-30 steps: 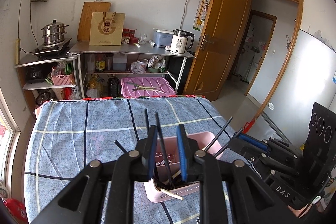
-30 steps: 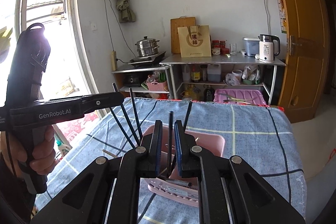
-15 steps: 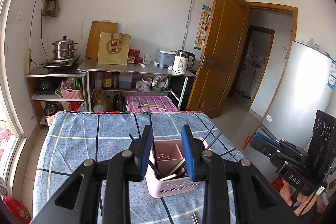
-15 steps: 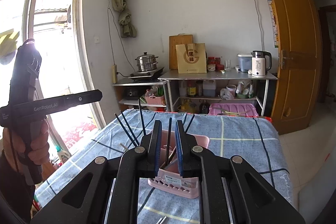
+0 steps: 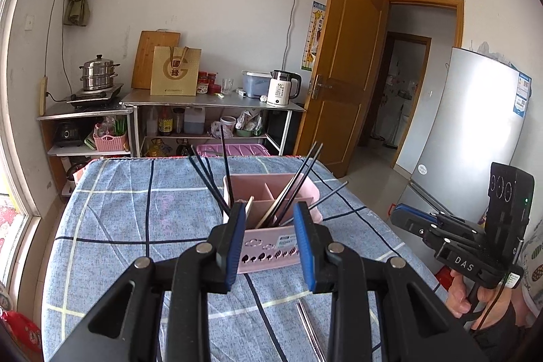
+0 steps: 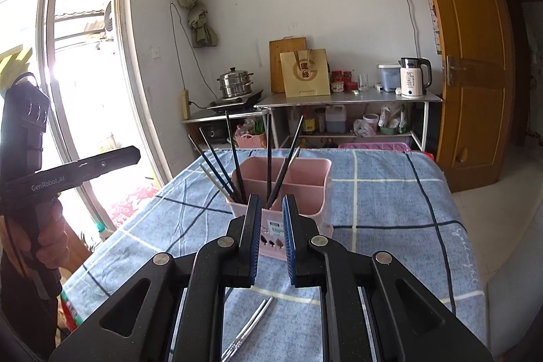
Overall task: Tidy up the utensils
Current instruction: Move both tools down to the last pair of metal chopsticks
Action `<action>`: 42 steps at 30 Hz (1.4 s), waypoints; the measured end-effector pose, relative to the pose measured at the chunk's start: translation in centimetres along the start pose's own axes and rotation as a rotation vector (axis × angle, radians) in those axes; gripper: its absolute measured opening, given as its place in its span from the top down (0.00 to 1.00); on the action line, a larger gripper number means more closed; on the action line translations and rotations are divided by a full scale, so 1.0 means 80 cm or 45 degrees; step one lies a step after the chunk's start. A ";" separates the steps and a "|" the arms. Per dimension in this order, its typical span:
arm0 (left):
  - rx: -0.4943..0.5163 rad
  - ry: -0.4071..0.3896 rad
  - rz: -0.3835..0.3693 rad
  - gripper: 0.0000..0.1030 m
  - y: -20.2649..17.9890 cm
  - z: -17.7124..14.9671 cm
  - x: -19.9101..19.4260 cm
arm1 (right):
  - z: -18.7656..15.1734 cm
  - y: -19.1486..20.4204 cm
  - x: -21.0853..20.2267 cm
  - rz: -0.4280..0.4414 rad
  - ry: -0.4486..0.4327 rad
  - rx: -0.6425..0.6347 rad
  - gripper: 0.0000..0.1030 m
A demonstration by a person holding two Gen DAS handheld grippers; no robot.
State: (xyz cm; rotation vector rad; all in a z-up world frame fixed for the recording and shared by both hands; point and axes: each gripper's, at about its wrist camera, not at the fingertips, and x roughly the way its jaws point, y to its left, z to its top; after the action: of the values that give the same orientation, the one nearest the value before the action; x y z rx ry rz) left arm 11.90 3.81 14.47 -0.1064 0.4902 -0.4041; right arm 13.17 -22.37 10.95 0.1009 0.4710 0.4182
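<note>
- Both grippers have backed up and away from the pink holder [image 5: 271, 219] over the last second; a second ago each had its fingers down at the rim with a dark stick between them.
- Left gripper [image 5: 269, 238]: fingers now wide apart, nothing between them; wider than half a second ago.
- Right gripper [image 6: 271, 234]: fingers slightly apart, nothing held.
- Black chopsticks [image 6: 237, 165] stand leaning in the holder's compartments, holder sits mid-table on the blue checked cloth [image 5: 135, 226].
- Read: that drop-off is finished, both tools free.
- Still loose: metal chopsticks [image 6: 249, 324] flat on the cloth, near side of the holder. Likely next pick; thin, lying flat, so awkward to grab.
</note>
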 end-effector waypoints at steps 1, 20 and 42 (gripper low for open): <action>-0.002 0.010 -0.003 0.69 0.000 -0.006 0.002 | -0.004 -0.003 0.001 0.002 0.011 0.014 0.87; -0.091 0.392 -0.031 0.61 -0.019 -0.156 0.092 | -0.091 -0.031 0.034 -0.002 0.230 0.141 0.87; 0.079 0.549 0.130 0.50 -0.083 -0.220 0.137 | -0.113 -0.043 0.039 0.027 0.271 0.167 0.86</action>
State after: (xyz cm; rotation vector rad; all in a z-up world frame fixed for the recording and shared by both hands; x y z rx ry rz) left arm 9.97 -6.73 -4.49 0.0680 0.9030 -0.3414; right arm 12.77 -24.20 0.94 0.1895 0.7078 0.4209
